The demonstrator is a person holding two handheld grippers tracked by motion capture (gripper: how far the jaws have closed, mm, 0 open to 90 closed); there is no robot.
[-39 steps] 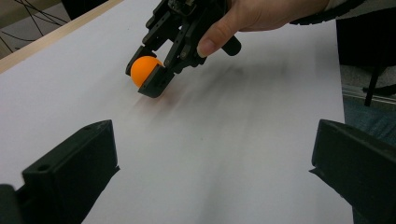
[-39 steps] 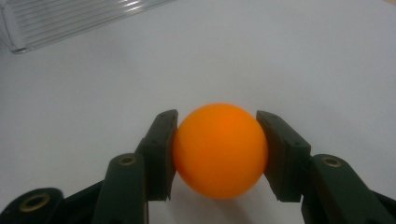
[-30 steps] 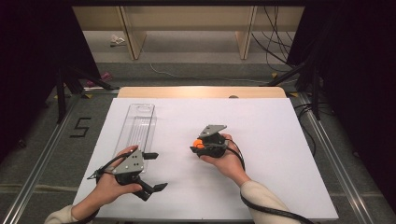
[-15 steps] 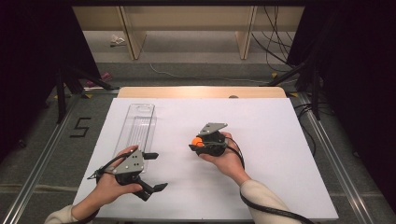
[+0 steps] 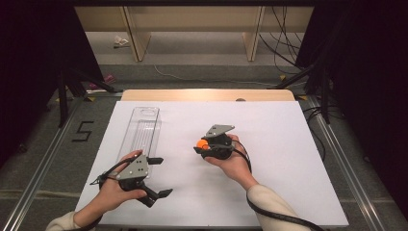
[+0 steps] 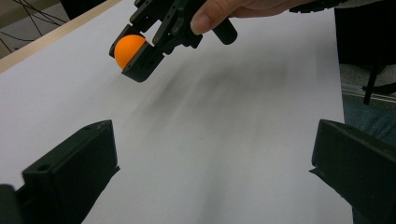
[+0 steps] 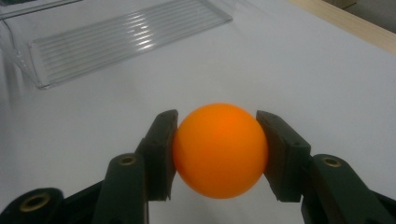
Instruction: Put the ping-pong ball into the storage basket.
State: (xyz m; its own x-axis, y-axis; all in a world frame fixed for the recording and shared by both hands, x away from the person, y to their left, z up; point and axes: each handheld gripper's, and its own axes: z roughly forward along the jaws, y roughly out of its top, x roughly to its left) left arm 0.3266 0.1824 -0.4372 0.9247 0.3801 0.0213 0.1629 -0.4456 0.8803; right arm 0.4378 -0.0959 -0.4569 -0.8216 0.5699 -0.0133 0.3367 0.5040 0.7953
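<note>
— Where was the ball at that moment?

— The orange ball (image 7: pixel 220 150) sat clenched between the jaws of the right gripper (image 5: pixel 204 145), one pad pressed on each side of it. In the high view the gripper was near the middle of the white bench (image 5: pixel 288 144), and the left gripper view showed ball and jaws lifted a little off the surface, the person's thumb resting on the gripper's body.

— And the other one?

— The left gripper (image 5: pixel 159 176) was near the front left corner of the bench, its jaws released and spread wide, nothing between them — they pointed across the white sheet toward the right gripper.

— What else lay on the bench?

— A long clear plastic tray (image 5: pixel 140 132), ribbed along its floor, lay flat on the left side and ran away from the person. Its near end was just beside the left hand (image 5: pixel 111 193). It was well apart from the ball, which pointed roughly toward it in the right gripper view.
</note>
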